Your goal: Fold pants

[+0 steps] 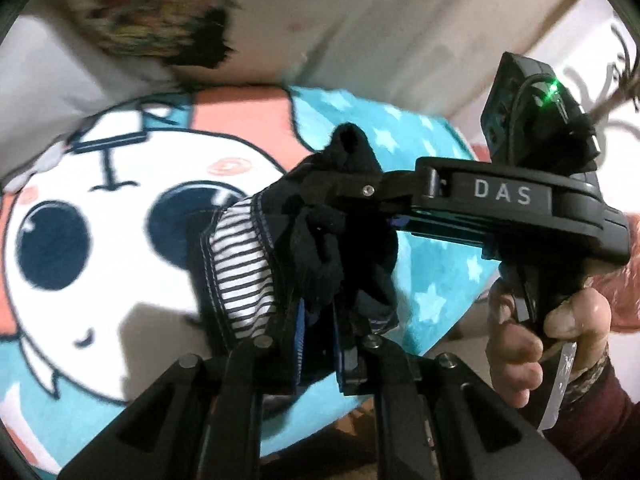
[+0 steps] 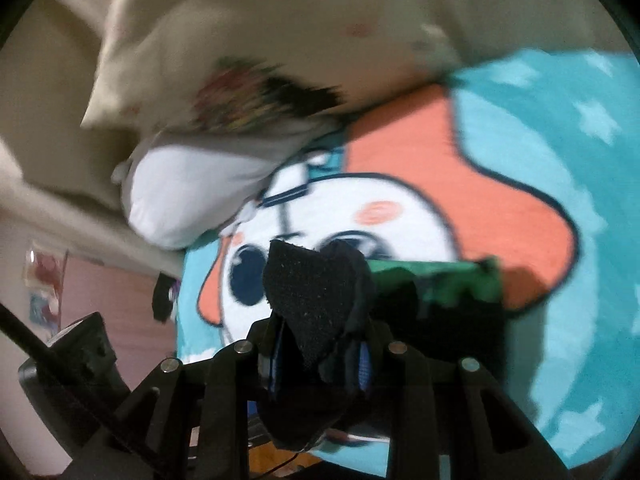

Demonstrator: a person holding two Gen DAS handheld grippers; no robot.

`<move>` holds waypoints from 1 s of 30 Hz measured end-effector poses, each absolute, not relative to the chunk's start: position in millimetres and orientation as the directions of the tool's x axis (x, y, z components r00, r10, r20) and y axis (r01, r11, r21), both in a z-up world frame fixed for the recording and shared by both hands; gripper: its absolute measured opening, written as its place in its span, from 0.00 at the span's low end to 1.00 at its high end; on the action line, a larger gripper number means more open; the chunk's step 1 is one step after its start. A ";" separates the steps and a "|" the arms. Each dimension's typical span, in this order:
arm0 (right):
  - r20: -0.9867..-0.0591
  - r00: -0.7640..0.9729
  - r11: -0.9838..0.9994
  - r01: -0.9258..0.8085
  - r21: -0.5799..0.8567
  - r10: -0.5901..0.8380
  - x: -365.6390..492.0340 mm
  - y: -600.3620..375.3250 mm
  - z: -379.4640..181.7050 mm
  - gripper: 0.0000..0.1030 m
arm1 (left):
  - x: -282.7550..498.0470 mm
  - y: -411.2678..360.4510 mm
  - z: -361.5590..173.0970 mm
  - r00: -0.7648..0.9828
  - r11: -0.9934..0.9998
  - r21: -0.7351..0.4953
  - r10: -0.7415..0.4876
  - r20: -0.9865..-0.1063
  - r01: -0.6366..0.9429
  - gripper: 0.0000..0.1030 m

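The pants (image 1: 320, 248) are dark fabric with a striped white lining (image 1: 244, 276) showing. They hang bunched above the bed. My left gripper (image 1: 320, 336) is shut on one part of them. My right gripper (image 1: 352, 196) comes in from the right in the left wrist view and is shut on the same bunch, just beyond the left fingers. In the right wrist view, the right gripper (image 2: 320, 356) pinches a dark fold of the pants (image 2: 312, 300), with a green part (image 2: 440, 280) of the garment trailing to the right.
A teal blanket (image 1: 100, 360) with stars and a big white cartoon face covers the bed; it also shows in the right wrist view (image 2: 540, 160). A cream pillow (image 2: 240, 60) lies at the head. A pink wall (image 2: 100, 300) is at the left.
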State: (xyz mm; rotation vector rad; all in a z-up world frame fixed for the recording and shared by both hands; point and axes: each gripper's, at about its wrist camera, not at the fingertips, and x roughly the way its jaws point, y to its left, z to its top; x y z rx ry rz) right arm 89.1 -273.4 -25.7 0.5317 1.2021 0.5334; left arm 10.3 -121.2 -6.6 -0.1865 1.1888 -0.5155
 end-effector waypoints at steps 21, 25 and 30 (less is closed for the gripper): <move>-0.595 0.315 0.637 -0.042 0.770 0.739 66.1 -330.9 -40.1 0.45 | 20.9 -98.6 -47.0 0.241 0.950 -0.285 -0.308 -0.920 0.125 0.34; -0.667 0.281 0.687 0.035 0.726 0.691 65.8 -337.7 -76.7 0.42 | 22.5 -94.2 -68.5 0.192 0.948 -0.309 -0.318 -0.928 0.077 0.39; -0.604 0.363 0.657 -0.032 0.753 0.709 50.7 -363.3 -49.1 0.58 | 20.8 -71.6 -40.8 0.260 0.929 -0.368 -0.367 -0.893 0.046 0.39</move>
